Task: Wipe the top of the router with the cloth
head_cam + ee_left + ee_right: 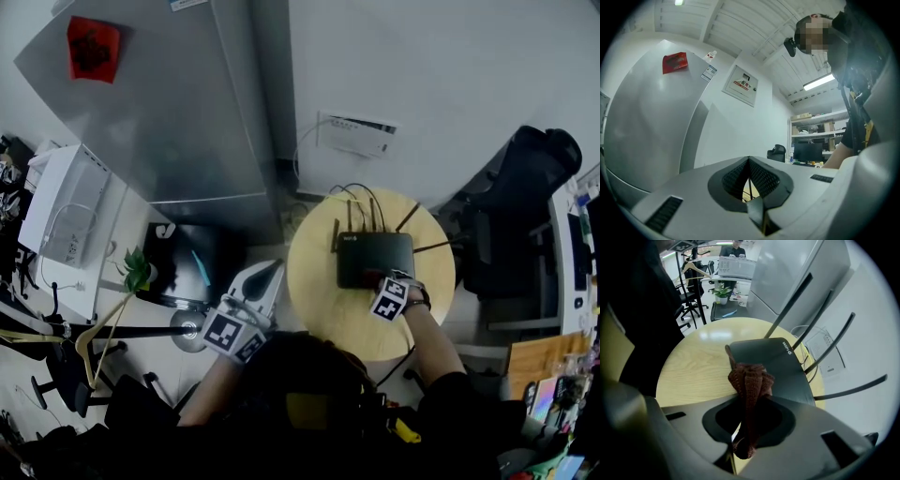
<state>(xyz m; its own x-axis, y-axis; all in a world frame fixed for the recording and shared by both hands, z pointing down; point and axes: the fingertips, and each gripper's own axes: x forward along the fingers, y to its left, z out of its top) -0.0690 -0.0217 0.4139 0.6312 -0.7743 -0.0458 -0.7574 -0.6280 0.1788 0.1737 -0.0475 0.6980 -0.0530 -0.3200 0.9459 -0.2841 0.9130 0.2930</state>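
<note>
The router (780, 370) bore white print reading "WiFi 6". A wall panel (741, 86) carried red Chinese characters, too small to read. A red sticker (93, 49) on the fridge (178, 122) showed one dark, unreadable character.

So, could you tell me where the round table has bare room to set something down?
The widest bare wood on the table lies left of the router, running round to the near edge. Behind the router, antennas and cables crowd it; the right tool with the cloth sits at the router's near right corner.
</note>
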